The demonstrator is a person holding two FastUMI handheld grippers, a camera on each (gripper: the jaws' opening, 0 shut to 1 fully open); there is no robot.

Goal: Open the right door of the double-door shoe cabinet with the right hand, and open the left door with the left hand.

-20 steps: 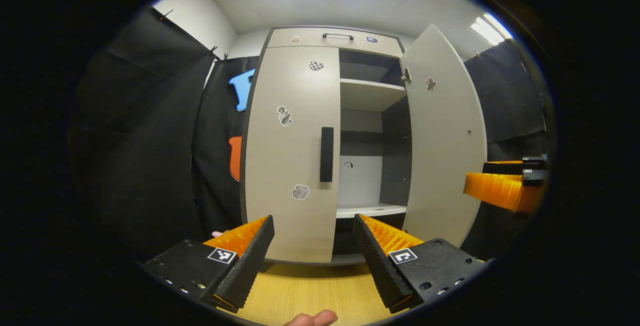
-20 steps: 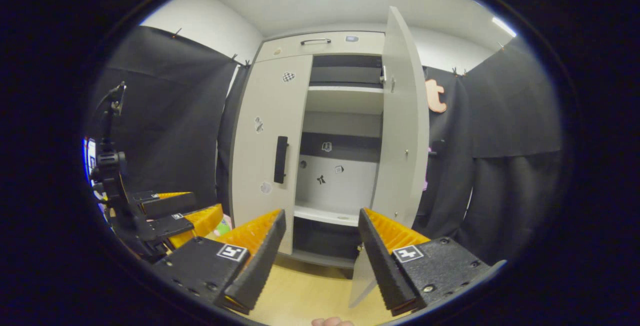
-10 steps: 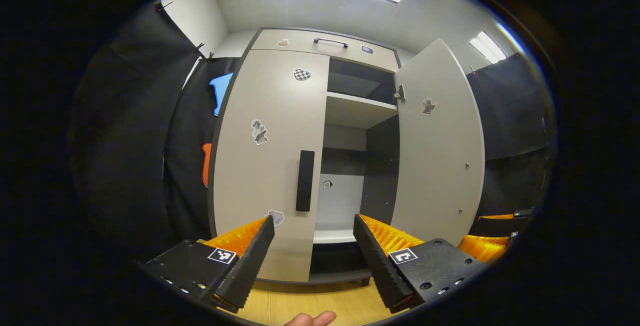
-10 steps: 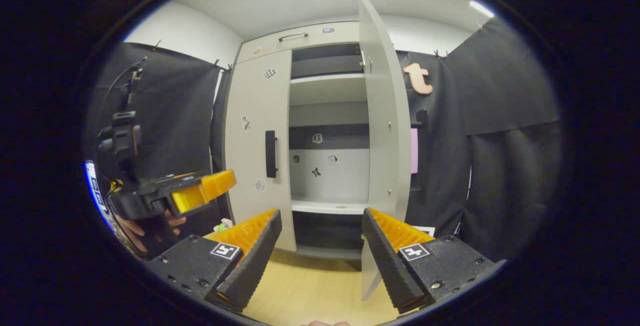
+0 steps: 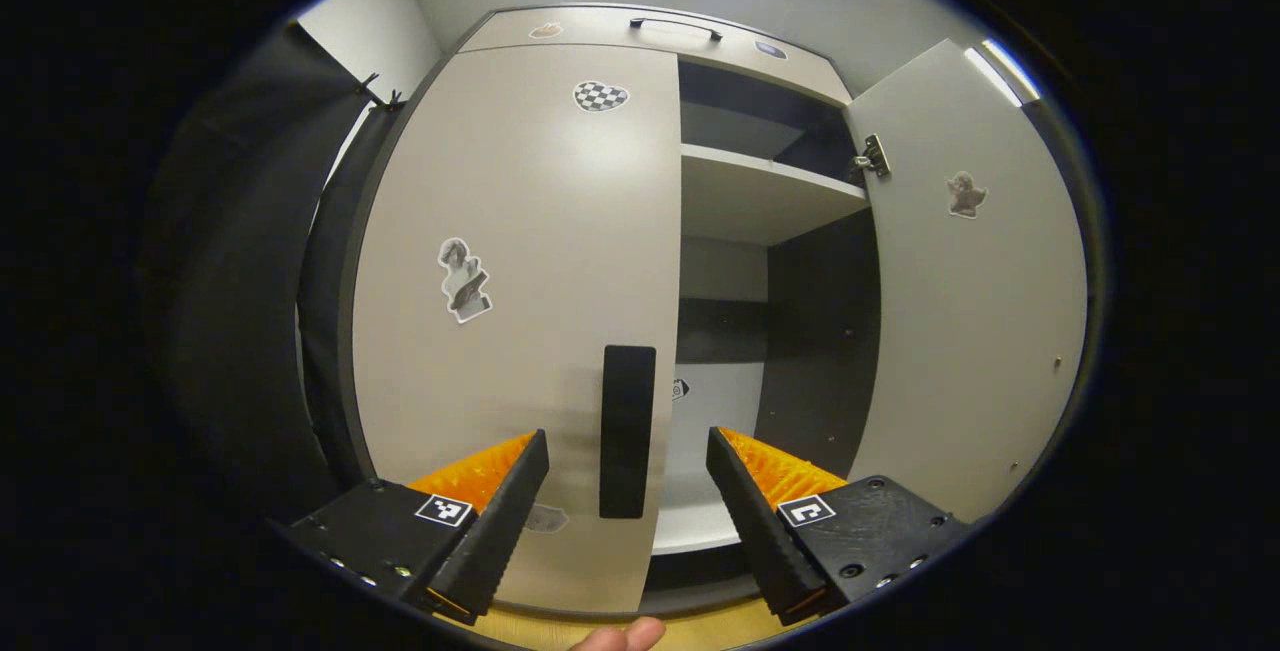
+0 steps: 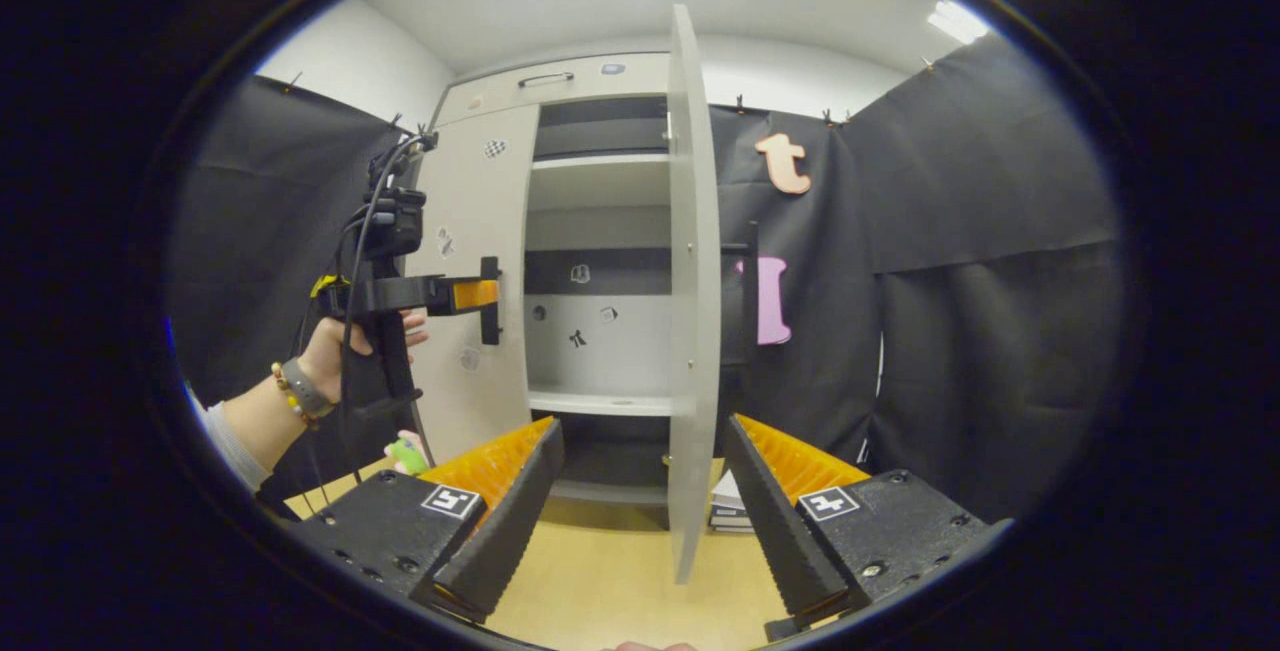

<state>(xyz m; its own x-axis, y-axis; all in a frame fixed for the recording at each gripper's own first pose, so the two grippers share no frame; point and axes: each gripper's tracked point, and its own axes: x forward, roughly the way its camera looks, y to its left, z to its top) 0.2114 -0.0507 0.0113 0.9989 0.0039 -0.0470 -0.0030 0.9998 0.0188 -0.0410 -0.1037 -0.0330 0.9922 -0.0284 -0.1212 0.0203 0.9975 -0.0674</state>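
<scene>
The grey shoe cabinet's left door point(image 5: 520, 261) is closed, with a black vertical handle point(image 5: 627, 431) near its right edge. My left gripper point(image 5: 627, 451) is open, and that handle stands between its fingers, close ahead. The right door point(image 5: 975, 311) stands swung open, seen edge-on as the right door point(image 6: 692, 301) in the right gripper view. My right gripper point(image 6: 640, 436) is open and holds nothing, back from the cabinet. There the left gripper point(image 6: 470, 293), held by a hand point(image 6: 335, 351), is at the left door's handle point(image 6: 490, 299).
Inside the cabinet are a light upper shelf point(image 5: 760, 193) and a lower shelf point(image 6: 600, 401). A drawer with a handle point(image 5: 675, 24) tops the cabinet. Black cloth hangs on both sides. A stack of flat items point(image 6: 735, 509) lies on the wooden floor point(image 6: 600, 581) by the right door.
My left gripper has moved up close to the left door's handle, which now lies between its fingers. My right gripper has drawn back and swung right; the right door looks edge-on.
</scene>
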